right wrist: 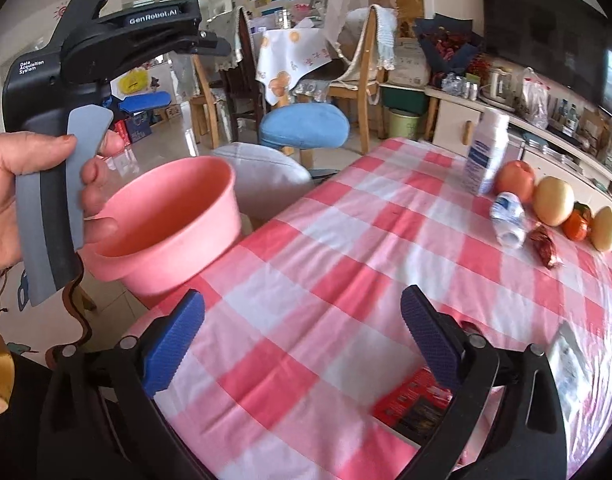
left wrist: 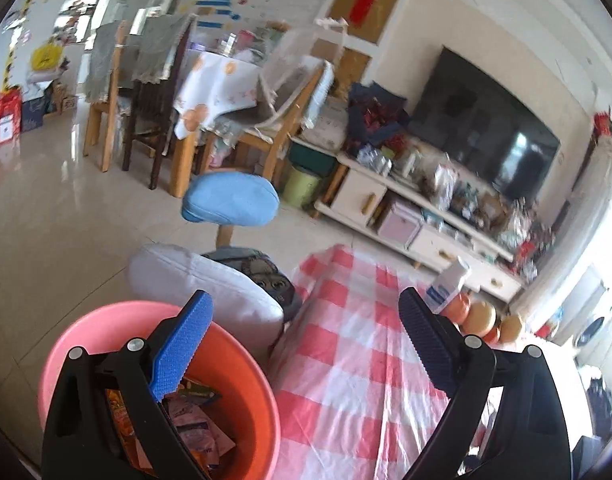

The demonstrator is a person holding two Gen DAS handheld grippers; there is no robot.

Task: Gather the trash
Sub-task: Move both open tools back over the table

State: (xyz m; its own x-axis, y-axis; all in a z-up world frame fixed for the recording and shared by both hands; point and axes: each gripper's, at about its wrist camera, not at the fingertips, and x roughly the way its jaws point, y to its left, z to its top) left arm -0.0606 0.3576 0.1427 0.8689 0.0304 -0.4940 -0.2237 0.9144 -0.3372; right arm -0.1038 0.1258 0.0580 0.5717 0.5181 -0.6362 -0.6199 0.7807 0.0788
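Note:
A pink bin [left wrist: 242,408] stands beside the table's left edge and holds several snack wrappers [left wrist: 198,432]. My left gripper [left wrist: 306,364] is open and empty, held over the bin's rim and the table edge. In the right wrist view the same pink bin [right wrist: 174,224] is at the left with my left gripper [right wrist: 142,74] above it. My right gripper [right wrist: 302,344] is open and empty over the checked tablecloth [right wrist: 345,264]. A red wrapper [right wrist: 413,404] lies just under its right finger. A crushed white bottle [right wrist: 507,218] and a dark red wrapper [right wrist: 545,246] lie farther right.
A white medicine bottle [right wrist: 485,152] stands near apples and oranges [right wrist: 551,200] at the table's far right. A clear packet [right wrist: 569,360] lies at the right edge. A blue stool [right wrist: 304,126] and a white cushion [right wrist: 266,172] stand beyond the table.

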